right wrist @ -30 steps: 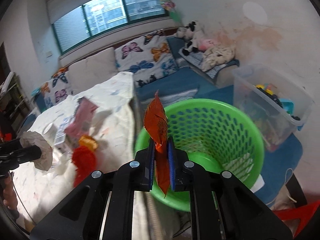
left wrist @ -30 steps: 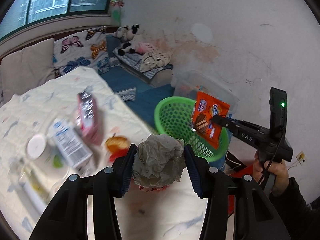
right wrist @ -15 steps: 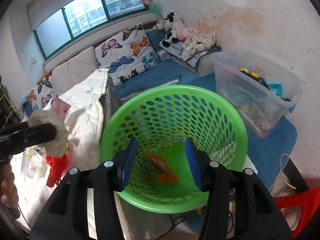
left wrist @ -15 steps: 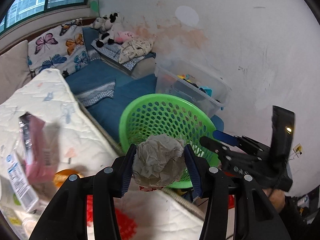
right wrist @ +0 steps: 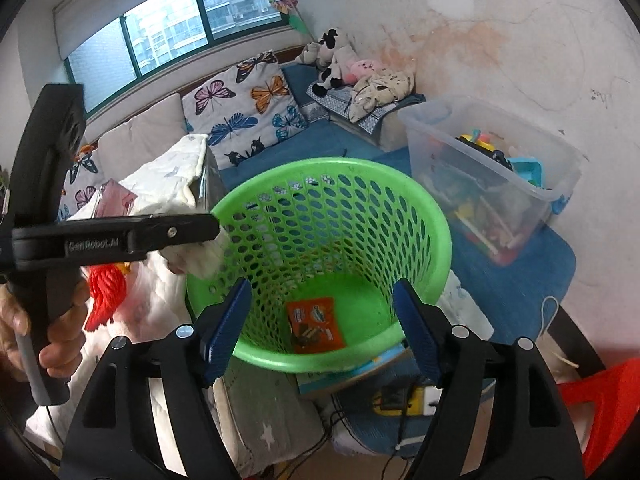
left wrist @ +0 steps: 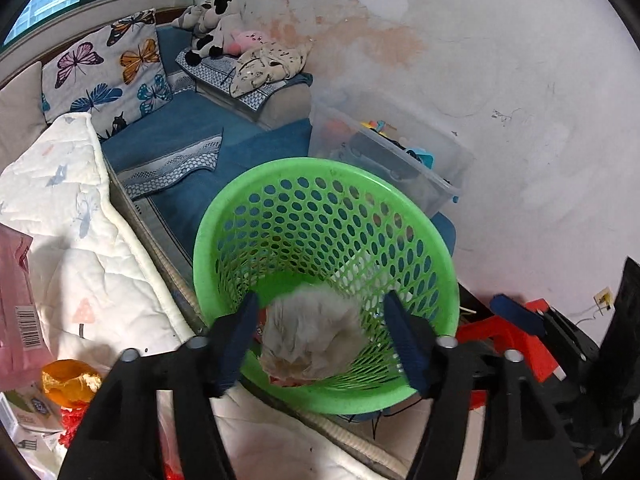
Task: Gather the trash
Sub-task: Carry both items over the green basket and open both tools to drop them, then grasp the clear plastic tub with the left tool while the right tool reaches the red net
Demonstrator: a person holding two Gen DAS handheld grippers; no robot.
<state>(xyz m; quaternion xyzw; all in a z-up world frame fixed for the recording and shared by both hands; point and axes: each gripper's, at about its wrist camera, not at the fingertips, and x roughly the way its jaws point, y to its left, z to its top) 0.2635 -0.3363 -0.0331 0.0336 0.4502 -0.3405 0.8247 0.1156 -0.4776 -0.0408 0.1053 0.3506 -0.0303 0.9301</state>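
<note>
A green perforated basket stands on the floor beside the bed; it also shows in the right wrist view. My left gripper is open above the basket's near rim. A crumpled grey paper ball, blurred, sits between its spread jaws without touching them, over the basket. My right gripper is open and empty above the basket. An orange snack wrapper lies on the basket floor. The left gripper shows at the basket's left rim with the pale paper ball under it.
A white quilt covers the bed with a pink packet, an orange wrapper and red trash on it. A clear toy bin stands right of the basket. A red stool is at lower right.
My left gripper has moved over the basket and opened, letting go of the paper ball. The orange wrapper now lies on the basket floor. My right gripper stays open.
</note>
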